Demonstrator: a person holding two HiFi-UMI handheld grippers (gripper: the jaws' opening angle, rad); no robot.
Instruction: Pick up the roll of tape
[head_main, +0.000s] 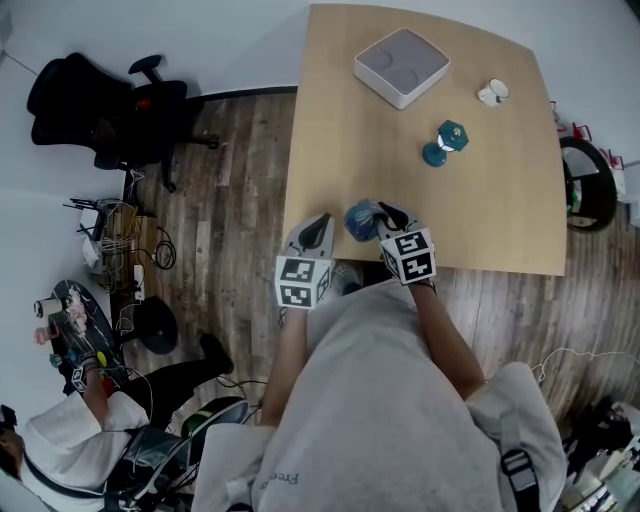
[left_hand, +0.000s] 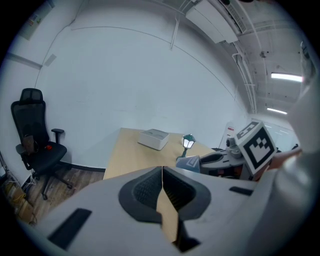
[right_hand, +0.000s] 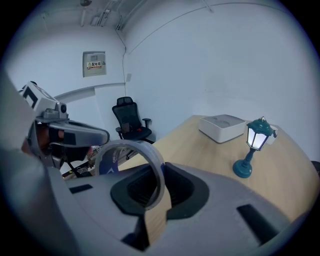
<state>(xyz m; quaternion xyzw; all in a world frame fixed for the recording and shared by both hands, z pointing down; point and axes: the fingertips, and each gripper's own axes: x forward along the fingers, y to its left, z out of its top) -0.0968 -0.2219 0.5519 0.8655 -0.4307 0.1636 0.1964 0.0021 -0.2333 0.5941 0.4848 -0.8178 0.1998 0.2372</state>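
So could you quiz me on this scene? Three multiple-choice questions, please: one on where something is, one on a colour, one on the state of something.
1. Where is the roll of tape?
A. flat on the table
B. between the right gripper's jaws
C. on the floor

2. What colour is the lantern lamp's frame?
A. teal
B. red
C. yellow

3. How do the left gripper's jaws stand?
A. wide apart
B. shut on the lamp
C. shut, with nothing between them

Answers:
1 B, the right gripper view shows the ring clamped between its pads.
2 A, its base and cap are teal.
3 C, the left gripper view shows the pads meeting with nothing in between.
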